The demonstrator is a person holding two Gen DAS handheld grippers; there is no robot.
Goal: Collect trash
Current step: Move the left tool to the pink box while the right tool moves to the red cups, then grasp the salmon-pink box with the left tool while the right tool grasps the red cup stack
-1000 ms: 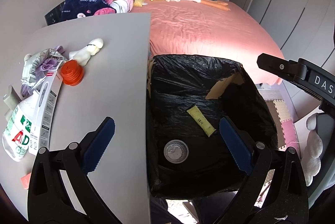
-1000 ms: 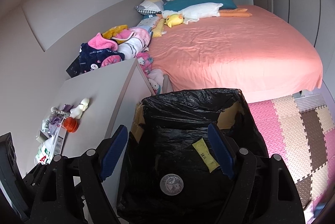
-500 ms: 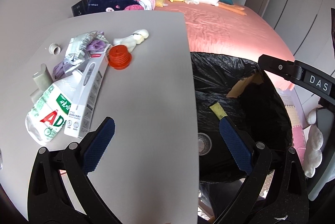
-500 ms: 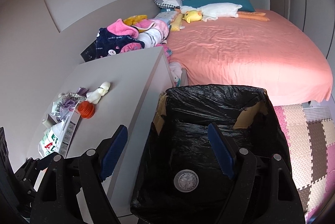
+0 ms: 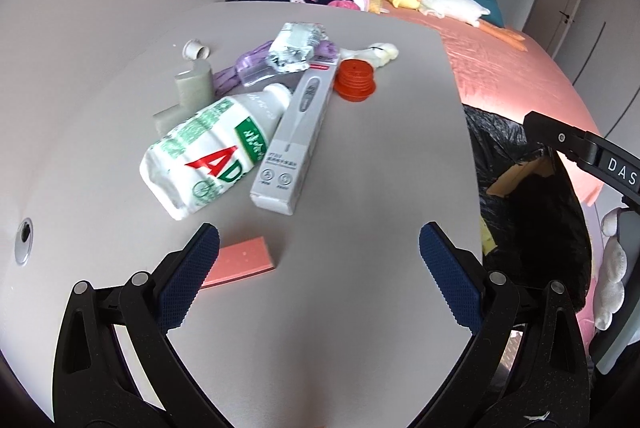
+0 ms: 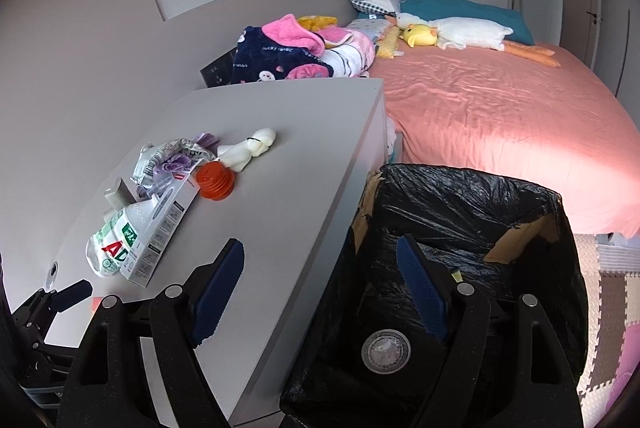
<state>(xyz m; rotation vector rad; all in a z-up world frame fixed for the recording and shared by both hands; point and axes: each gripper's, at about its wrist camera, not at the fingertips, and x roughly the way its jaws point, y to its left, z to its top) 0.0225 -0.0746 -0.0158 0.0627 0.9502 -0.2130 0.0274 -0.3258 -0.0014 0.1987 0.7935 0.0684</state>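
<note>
My left gripper (image 5: 318, 260) hangs over the grey desk (image 5: 360, 168), fingers spread wide with nothing between them, ready for a piece of rubbish. Just under its left finger lies a pink slip (image 5: 240, 264); a little ahead, the crushed bottle (image 5: 208, 152) and the long grey box (image 5: 296, 140) lie touching; past them, the orange cap (image 5: 355, 81) and the crumpled wrappers (image 5: 296, 46). My right gripper (image 6: 320, 282), also apart and empty, straddles the desk edge and the black-lined bin (image 6: 460, 196) that waits beside the desk.
</note>
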